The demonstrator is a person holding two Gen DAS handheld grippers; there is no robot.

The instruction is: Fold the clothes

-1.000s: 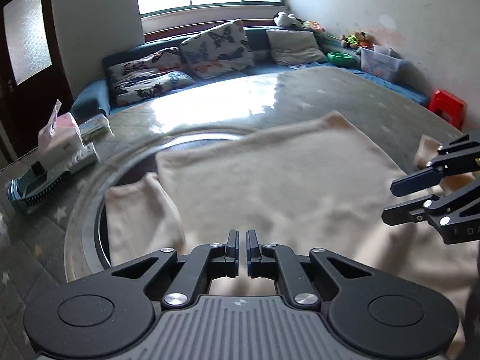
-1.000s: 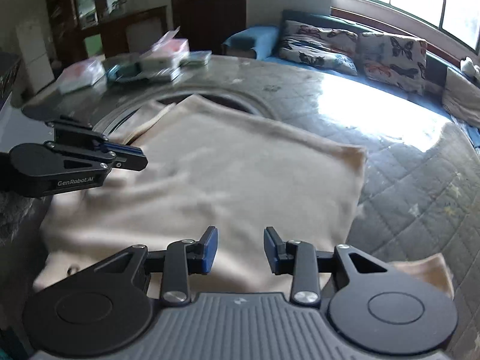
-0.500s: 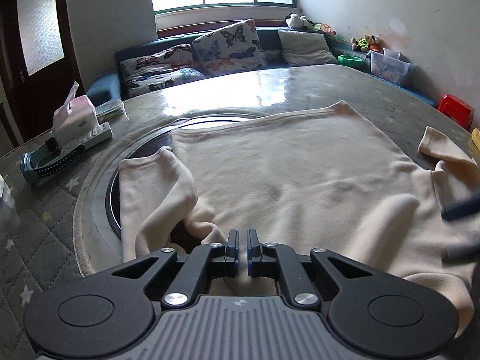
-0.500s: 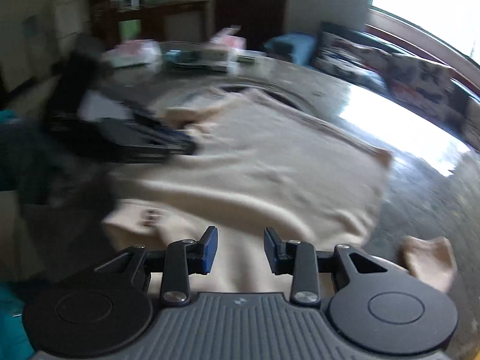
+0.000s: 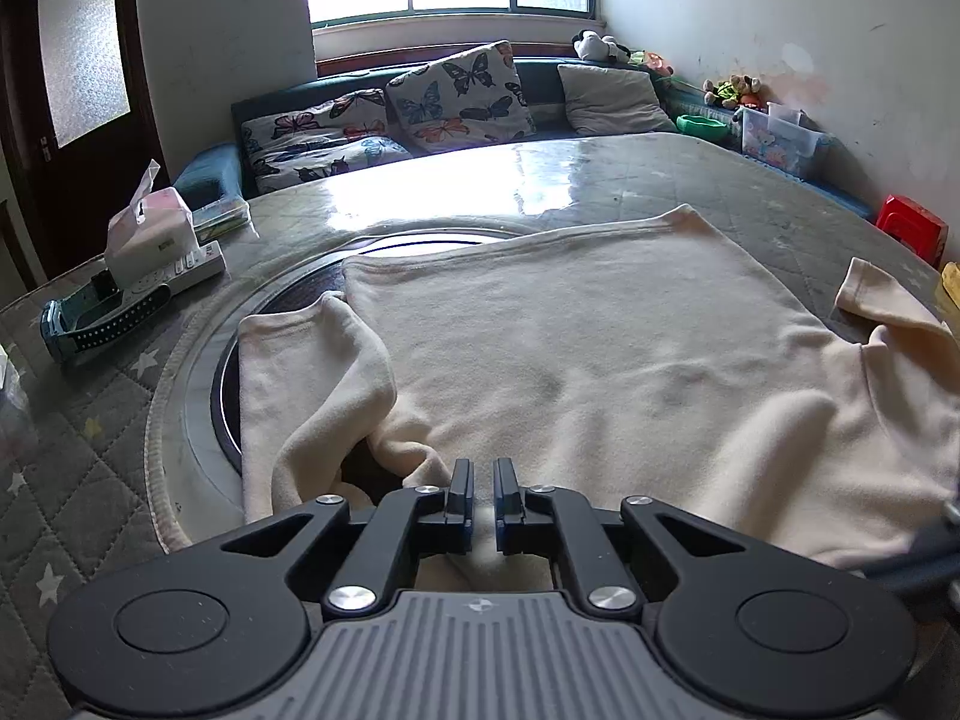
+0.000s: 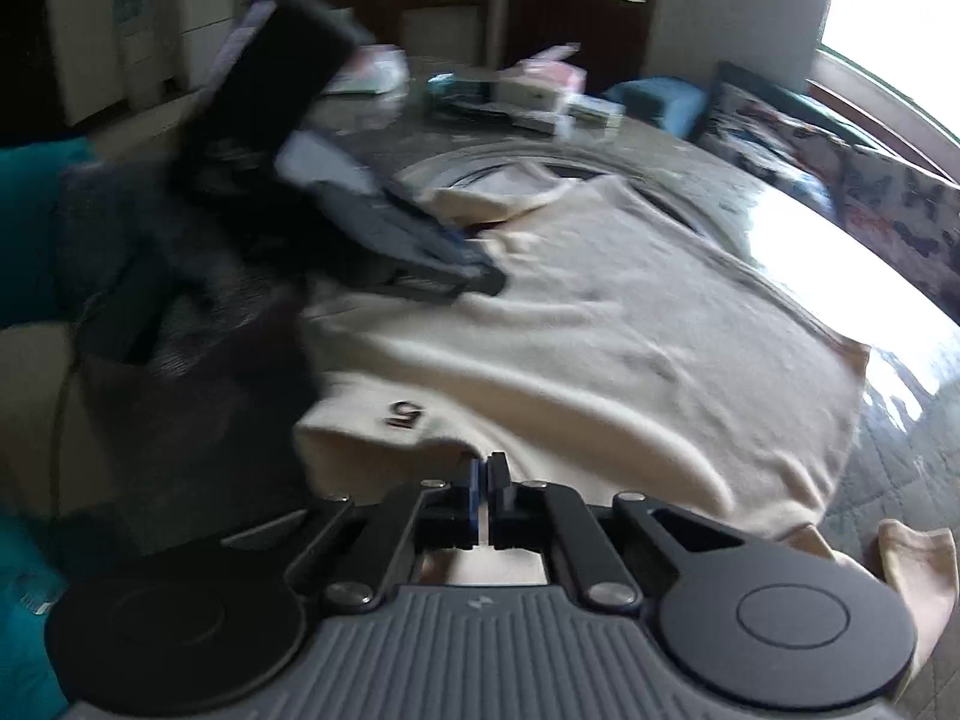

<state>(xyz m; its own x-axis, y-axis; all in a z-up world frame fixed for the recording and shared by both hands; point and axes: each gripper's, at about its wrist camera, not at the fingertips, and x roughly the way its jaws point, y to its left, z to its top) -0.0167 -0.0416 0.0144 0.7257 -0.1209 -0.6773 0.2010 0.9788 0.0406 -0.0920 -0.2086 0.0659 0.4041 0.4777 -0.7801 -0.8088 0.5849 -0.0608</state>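
Cream sweatshirt [image 5: 600, 360] lies spread flat, back up, across the round table [image 5: 600, 180], its hem toward the far edge and its shoulders at the near edge. One sleeve [image 5: 300, 384] is bent over the table's dark inset ring [image 5: 222, 384]; the other sleeve [image 5: 882, 300] trails toward the right edge. The left gripper [image 5: 482, 501] has its jaws drawn nearly together on a fold of the cream cloth at the near left shoulder. The right gripper [image 6: 482, 495] is pinched tight on the garment's near edge, beside a small dark mark on the neck that reads roughly "L5" or "57", too blurred to settle. At the table's left edge sit a tissue box [image 5: 150, 228], a white power strip [image 5: 180, 270] and a teal watch [image 5: 102, 324].
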